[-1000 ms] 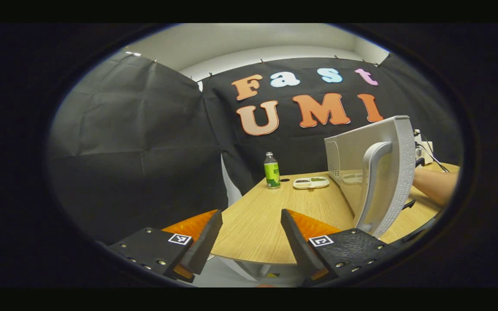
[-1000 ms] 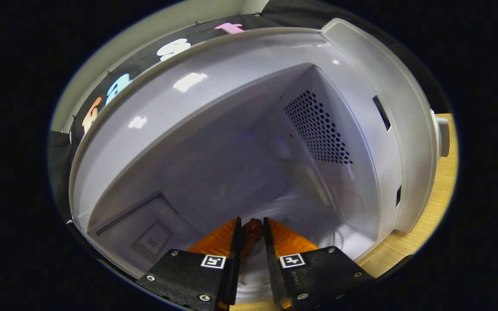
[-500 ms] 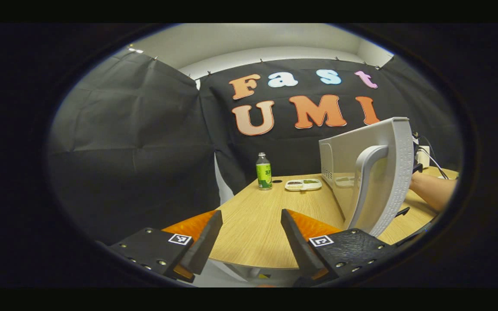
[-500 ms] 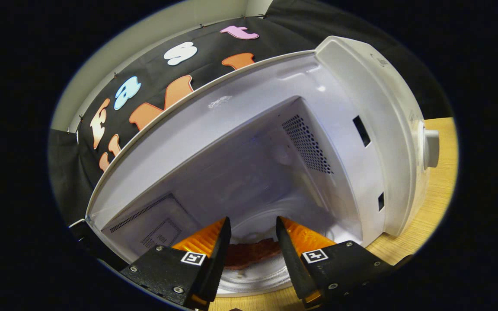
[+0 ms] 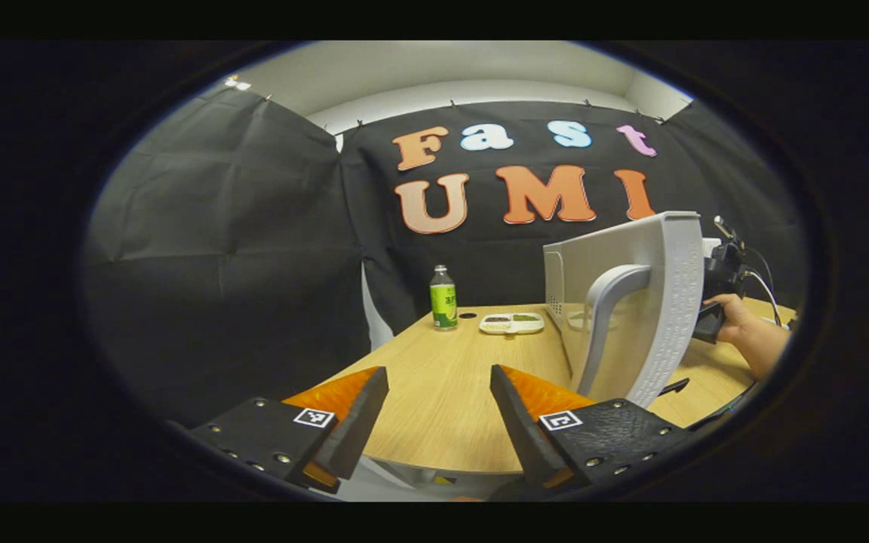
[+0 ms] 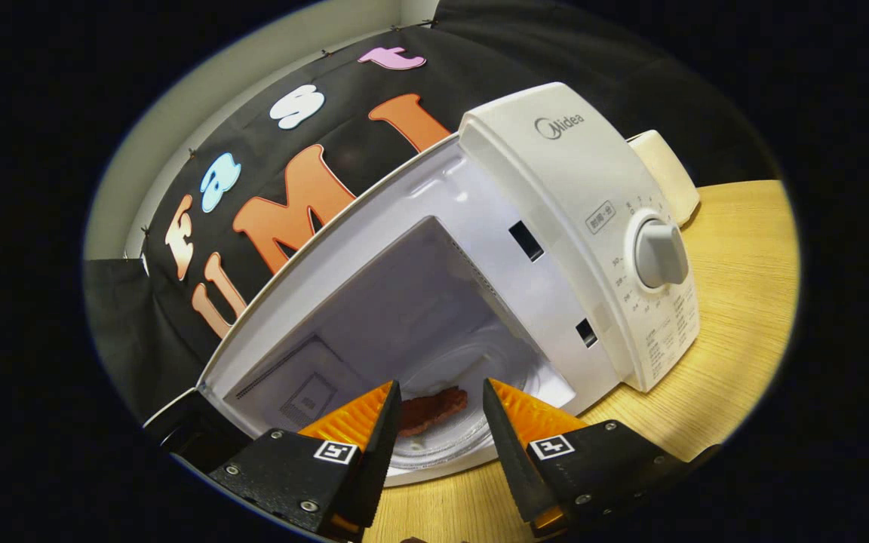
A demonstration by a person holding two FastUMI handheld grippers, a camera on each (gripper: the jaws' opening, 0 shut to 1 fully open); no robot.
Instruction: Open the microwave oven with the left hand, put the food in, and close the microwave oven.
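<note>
My right gripper (image 6: 434, 422) gapes empty before one microwave oven (image 6: 585, 226); one piece of food (image 6: 431, 410) lies inside. My left gripper (image 5: 434, 411) hangs open too, beside its door (image 5: 634, 302).

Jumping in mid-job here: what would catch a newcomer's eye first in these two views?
The white microwave with its cavity wide open, and a reddish-brown piece of food lying on the glass turntable inside, just beyond the open right gripper. In the left gripper view, the door stands swung out over the wooden table, with the open left gripper short of it.
</note>
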